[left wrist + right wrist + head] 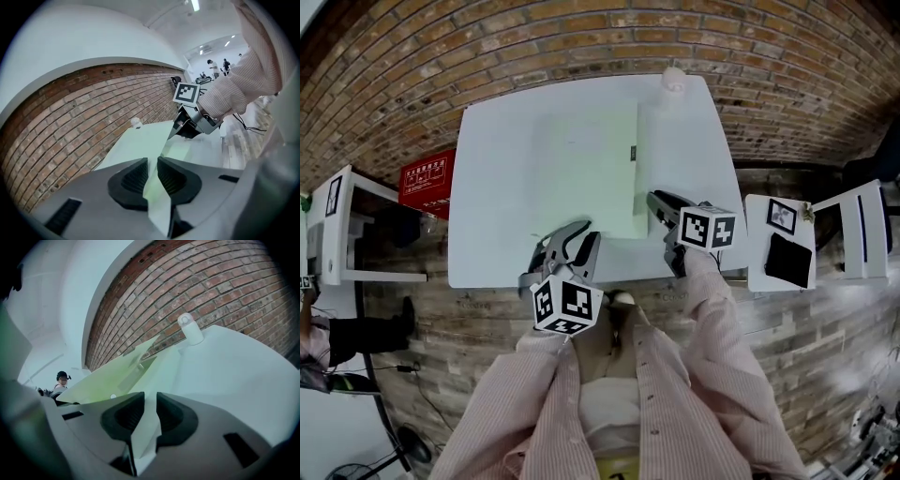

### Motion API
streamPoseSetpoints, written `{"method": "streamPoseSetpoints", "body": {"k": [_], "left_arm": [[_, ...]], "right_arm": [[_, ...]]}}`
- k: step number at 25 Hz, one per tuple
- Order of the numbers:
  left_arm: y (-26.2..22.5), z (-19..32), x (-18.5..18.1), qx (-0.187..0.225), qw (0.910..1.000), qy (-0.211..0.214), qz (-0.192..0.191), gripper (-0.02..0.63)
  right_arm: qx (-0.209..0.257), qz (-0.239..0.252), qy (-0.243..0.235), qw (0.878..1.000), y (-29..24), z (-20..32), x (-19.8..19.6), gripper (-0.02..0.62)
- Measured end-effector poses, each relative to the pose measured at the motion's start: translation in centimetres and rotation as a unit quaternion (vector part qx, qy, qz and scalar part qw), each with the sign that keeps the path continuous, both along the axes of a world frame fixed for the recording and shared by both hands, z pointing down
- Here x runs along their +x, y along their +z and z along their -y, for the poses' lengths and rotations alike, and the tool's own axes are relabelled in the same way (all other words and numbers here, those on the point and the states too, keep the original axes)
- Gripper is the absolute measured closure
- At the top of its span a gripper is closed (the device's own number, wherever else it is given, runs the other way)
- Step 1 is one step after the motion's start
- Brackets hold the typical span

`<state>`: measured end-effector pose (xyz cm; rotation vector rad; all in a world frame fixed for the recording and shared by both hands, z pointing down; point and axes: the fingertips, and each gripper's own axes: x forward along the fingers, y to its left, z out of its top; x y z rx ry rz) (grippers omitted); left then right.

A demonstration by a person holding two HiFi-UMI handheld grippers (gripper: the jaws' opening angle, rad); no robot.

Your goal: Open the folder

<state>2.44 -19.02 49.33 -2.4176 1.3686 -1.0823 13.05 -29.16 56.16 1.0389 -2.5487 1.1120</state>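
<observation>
A pale green folder [586, 169] lies on the white table [487, 187]. My left gripper [572, 236] is at its near edge, shut on the thin green cover [146, 140], which runs between the pads [136, 178]. The right gripper [659, 204] is at the folder's near right corner, shut on a pale sheet edge between its pads [169, 414]. In the right gripper view the cover [108, 378] stands tilted up off the lower sheet, so the folder is partly open. The left gripper view shows the right gripper [185, 126] across the folder.
A white bottle [673, 82] stands at the table's far edge, beyond the folder; it also shows as the bottle [190, 328]. A red box [427, 180] and a white shelf [337, 225] sit left of the table. A white stand with a black item [789, 260] is on the right.
</observation>
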Motion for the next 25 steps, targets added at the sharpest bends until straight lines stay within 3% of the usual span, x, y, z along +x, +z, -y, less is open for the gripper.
{"method": "streamPoseSetpoints", "body": {"k": [5, 13, 22, 25], "left_arm": [[-1.0, -0.5, -0.9, 0.016, 0.9991, -0.032, -0.02, 0.56], [-3.2, -0.9, -3.5, 0.051, 0.9929, -0.092, -0.057, 0.58], [-4.7, -1.3, -6.6, 0.078, 0.9788, -0.158, -0.104, 0.595], [-5.1, -1.4, -7.8, 0.084, 0.9724, -0.181, -0.12, 0.598]], "right_arm": [[-0.001, -0.014, 0.005, 1.0, 0.0, 0.1, 0.3, 0.531], [0.043, -0.012, -0.009, 0.999, -2.8, 0.3, 0.0, 0.532], [0.088, 0.006, -0.046, 0.995, -6.2, -0.1, -2.2, 0.534], [0.111, 0.005, -0.07, 0.991, -7.2, -0.7, -3.3, 0.56]]}}
